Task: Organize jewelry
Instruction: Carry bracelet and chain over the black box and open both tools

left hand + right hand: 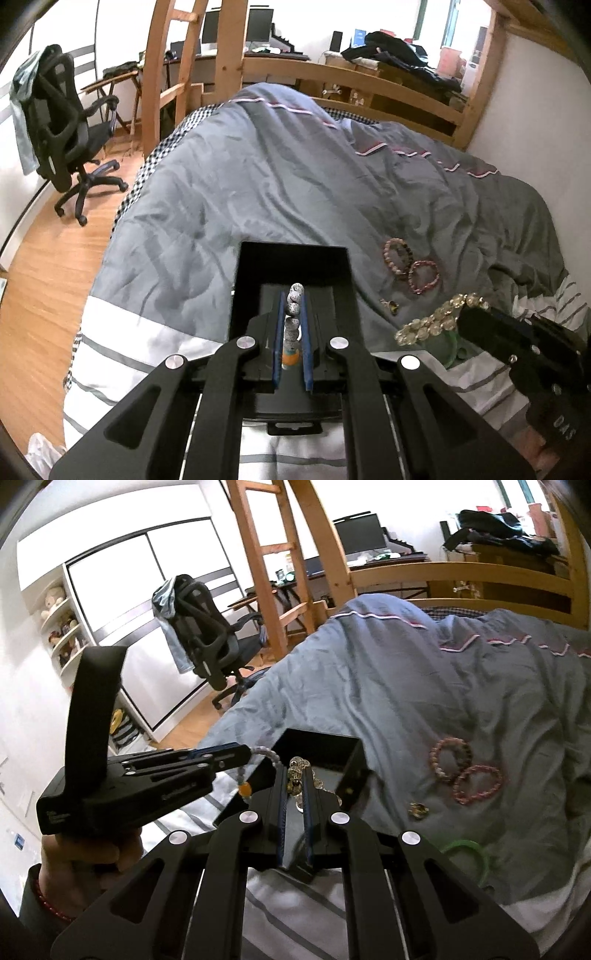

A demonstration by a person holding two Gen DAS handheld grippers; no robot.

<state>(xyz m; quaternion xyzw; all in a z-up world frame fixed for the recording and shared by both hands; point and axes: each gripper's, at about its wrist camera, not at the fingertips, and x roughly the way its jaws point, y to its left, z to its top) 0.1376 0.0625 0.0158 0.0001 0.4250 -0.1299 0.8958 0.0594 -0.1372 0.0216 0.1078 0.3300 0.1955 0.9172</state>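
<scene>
Speckled grey beads point(293, 321) sat clamped in the left tool point(294, 295) above an open black box point(291, 258). Right tool point(294, 771) gripped a clear crystal bracelet point(297, 766); two pink bead bracelets point(410, 264) lay at two o'clock on the grey bed quilt point(258, 184).

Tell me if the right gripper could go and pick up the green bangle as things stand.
Probably not yet. The right gripper is shut on a crystal bracelet over the black box, so it has no free grip. The green bangle itself lies uncovered on the bedding close beside it, with nothing across the way.
</scene>
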